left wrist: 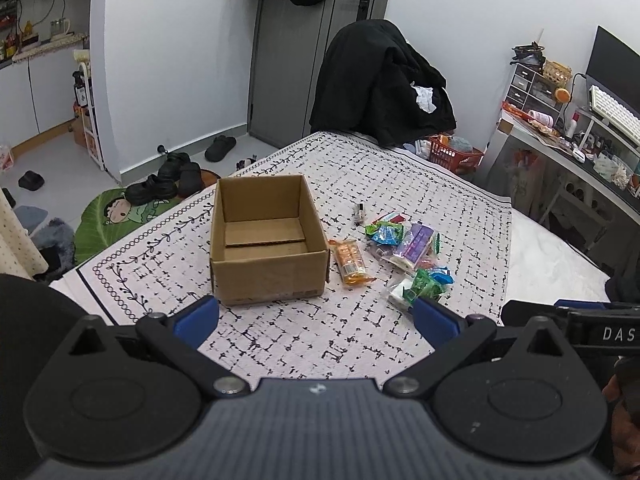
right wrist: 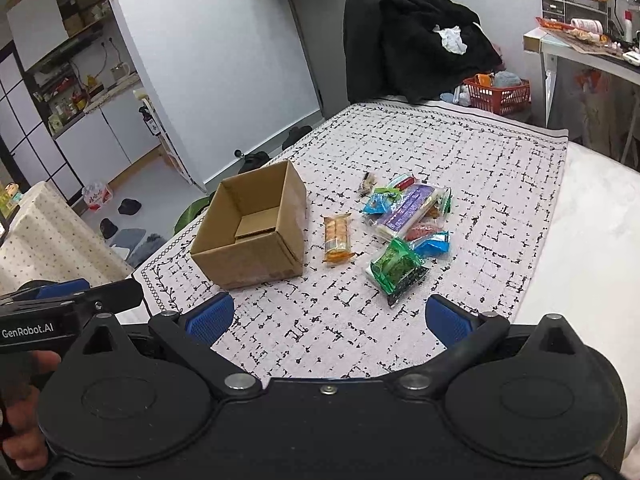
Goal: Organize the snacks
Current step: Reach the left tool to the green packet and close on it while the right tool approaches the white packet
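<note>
Patterned white cloth (right wrist: 460, 152) covers a bed in a cluttered room. On it stands an open cardboard box (left wrist: 264, 240), holding only a loose cardboard flap. Just right of the box lies an orange cracker pack (right wrist: 337, 238), and beyond it a heap of snack packets (right wrist: 408, 216), a green one (right wrist: 396, 268) nearest. Both the left gripper (left wrist: 316, 316) and right gripper (right wrist: 328, 320) hover spread wide, holding nothing.

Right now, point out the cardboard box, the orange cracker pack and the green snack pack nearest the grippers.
cardboard box (right wrist: 256, 258): right wrist view, on its near outer wall.
orange cracker pack (right wrist: 337, 238): right wrist view, middle of the wrapper.
green snack pack (right wrist: 396, 270): right wrist view, centre of its green face.
</note>
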### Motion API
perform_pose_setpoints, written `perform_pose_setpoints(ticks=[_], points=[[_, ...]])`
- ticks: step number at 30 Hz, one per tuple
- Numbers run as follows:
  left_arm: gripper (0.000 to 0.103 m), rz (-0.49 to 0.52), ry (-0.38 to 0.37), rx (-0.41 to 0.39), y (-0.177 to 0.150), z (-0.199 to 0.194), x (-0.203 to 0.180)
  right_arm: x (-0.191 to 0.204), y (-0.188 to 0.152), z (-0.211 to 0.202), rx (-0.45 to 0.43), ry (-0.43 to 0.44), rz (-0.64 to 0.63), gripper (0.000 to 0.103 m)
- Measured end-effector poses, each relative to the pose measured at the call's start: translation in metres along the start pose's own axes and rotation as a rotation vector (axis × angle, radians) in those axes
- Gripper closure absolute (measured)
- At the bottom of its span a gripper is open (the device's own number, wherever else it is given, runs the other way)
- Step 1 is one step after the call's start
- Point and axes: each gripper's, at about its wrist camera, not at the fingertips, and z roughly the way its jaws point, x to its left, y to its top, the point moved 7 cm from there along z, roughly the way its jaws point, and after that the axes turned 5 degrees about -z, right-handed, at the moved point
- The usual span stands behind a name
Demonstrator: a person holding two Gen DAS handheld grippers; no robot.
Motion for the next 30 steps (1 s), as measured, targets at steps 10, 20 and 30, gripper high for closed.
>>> perform_pose_setpoints(ticks=[10,20,30], points=[[0.0,-0.025,-0.003,0.035,-0.003,0.029,-0.016,-0.025,0.003,0.024,0.039,0.007,0.005,0.0],[0.002,-0.036,-0.008,0.068,-0.005,0.06,-0.034,-0.049,0.006,0.046,0.075,0.014,0.014,0.005],[0.01,-0.045,-0.038,0.117,-0.014,0.093,-0.058,-0.075,-0.001,0.074,0.141,0.039,0.079,0.019]])
